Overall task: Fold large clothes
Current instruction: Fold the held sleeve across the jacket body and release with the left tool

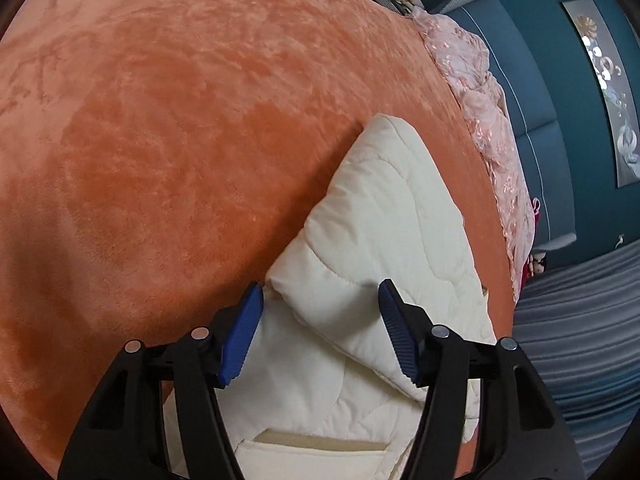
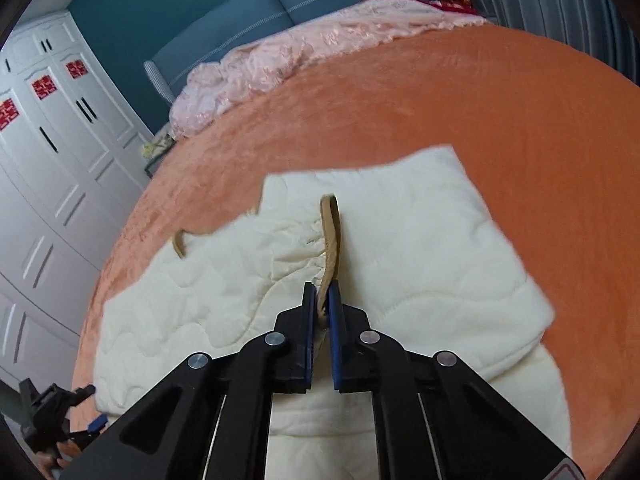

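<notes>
A: Black arms of the right tongs [image 2: 322,300] fill the near view, pressed together on the tan strap [image 2: 331,236] of the cream quilt [image 2: 420,248].

B: And the left tongs [image 1: 320,312]?

A: Spread, one pad on each side of a folded quilt corner, not pressing it. That quilt lies just ahead of and under both tongs, on the bed [image 1: 160,140].

B: What could go wrong?

A: I'd say the strap is a thin hold; a hard pull might stretch it or bunch the cloth rather than carry the layer over. And if the left tongs close on too little, the thick corner may slip out and spoil the fold.

B: Surface?

A: Plush orange bedspread, likely to drag on the quilt. Beyond the tongs: a pink cover [image 2: 280,64], teal headboard [image 2: 240,12]; left of the right tongs, a white wardrobe [image 2: 52,140].
</notes>
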Demonstrator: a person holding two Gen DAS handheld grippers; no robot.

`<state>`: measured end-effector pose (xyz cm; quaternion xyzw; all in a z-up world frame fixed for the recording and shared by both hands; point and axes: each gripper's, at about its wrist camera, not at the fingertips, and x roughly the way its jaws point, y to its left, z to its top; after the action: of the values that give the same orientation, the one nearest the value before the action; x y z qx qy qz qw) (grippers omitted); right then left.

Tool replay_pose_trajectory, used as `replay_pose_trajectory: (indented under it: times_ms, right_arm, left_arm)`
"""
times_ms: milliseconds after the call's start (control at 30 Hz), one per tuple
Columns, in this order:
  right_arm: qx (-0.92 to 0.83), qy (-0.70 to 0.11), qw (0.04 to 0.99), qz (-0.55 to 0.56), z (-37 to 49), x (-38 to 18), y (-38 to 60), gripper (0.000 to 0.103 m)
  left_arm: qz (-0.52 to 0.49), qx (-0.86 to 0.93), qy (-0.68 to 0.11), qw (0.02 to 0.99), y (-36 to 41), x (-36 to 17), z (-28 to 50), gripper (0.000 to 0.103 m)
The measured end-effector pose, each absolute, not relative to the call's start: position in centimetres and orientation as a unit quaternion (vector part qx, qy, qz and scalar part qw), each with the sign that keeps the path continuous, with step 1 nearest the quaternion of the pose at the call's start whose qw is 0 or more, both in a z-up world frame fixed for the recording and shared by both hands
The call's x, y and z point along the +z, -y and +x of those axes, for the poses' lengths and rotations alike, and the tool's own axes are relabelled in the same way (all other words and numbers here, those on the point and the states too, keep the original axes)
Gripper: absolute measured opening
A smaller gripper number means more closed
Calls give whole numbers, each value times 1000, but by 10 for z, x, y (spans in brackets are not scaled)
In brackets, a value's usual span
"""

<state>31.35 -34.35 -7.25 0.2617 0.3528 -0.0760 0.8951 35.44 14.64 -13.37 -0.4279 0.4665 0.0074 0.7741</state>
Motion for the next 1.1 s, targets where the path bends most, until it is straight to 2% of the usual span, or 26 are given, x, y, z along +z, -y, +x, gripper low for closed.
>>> replay_pose_trajectory:
  times_ms: [100, 167, 333, 500, 600, 667, 733, 800, 900, 1100]
  right_arm:
    - [-77, -311, 916, 243, 308, -29, 357, 5]
    - [-75, -311, 921, 223, 309, -15, 364, 5]
    - [-78, -335, 922, 176, 316, -15, 366, 5]
    - [-61, -326, 930, 160, 322, 4, 362, 5]
    - [-52, -317, 934, 156, 322, 16, 357, 5]
    - [-45, -313, 936, 158, 318, 22, 355, 5]
    - [-33, -308, 936, 164, 311, 29, 357, 5]
    - [-23, -297, 940, 165, 302, 35, 357, 5]
    - [-38, -296, 944, 142, 290, 29, 351, 5]
    - [-87, -411, 900, 114, 283, -76, 348, 4]
  left_arm:
    - [-433, 9, -467, 771, -148, -136, 364, 56]
    - [-430, 4, -471, 770, -144, -136, 369, 56]
    - [-449, -12, -467, 762, -132, -120, 360, 56]
    - [-487, -29, -479, 730, -123, -114, 338, 56]
    - [-469, -21, -484, 738, -114, -119, 348, 56]
    - [-461, -2, -481, 746, -114, -125, 359, 51]
    - [-438, 20, -482, 759, -116, -130, 371, 31]
    - [-423, 25, -484, 765, -119, -135, 380, 19]
    - [-409, 19, -478, 777, -122, -129, 378, 15]
    - [-306, 45, -478, 822, -113, -133, 373, 9]
